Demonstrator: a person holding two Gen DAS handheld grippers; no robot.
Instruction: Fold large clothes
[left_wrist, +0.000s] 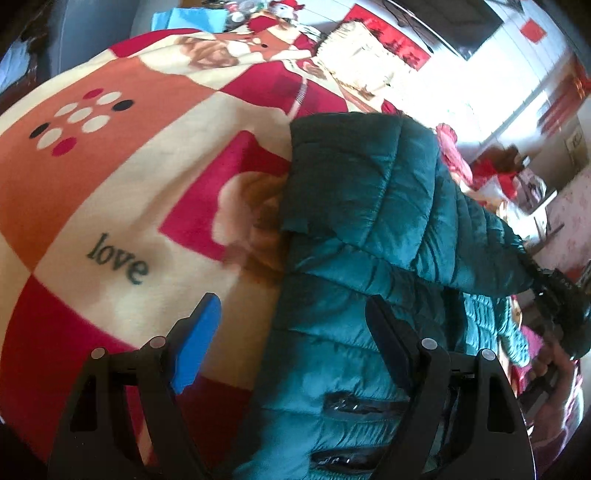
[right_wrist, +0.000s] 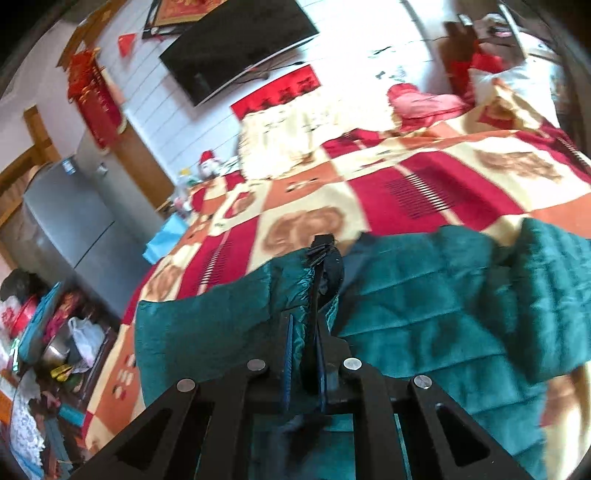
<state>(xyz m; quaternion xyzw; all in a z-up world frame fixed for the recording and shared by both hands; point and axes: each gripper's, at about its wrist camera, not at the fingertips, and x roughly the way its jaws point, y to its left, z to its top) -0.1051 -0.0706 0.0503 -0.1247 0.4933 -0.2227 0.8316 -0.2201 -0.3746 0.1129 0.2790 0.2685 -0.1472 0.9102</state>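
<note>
A teal quilted puffer jacket (left_wrist: 369, 229) lies on a bed with a red, orange and cream patchwork blanket (left_wrist: 110, 177). My left gripper (left_wrist: 291, 317) is open and empty, with its fingers either side of the jacket's left edge, just above it. In the right wrist view the jacket (right_wrist: 424, 295) spreads across the near bed. My right gripper (right_wrist: 306, 325) is shut on a bunched fold of the jacket with a black strap sticking up from it (right_wrist: 325, 254). The right gripper also shows at the right edge of the left wrist view (left_wrist: 557, 306), holding a sleeve up.
The blanket (right_wrist: 406, 192) covers the bed beyond the jacket. Pink cloth (right_wrist: 421, 103) and a cream pillow (right_wrist: 295, 129) lie at the bed's far end. A grey fridge (right_wrist: 66, 221) and floor clutter (right_wrist: 48, 332) stand at the left. A TV (right_wrist: 236, 44) hangs on the wall.
</note>
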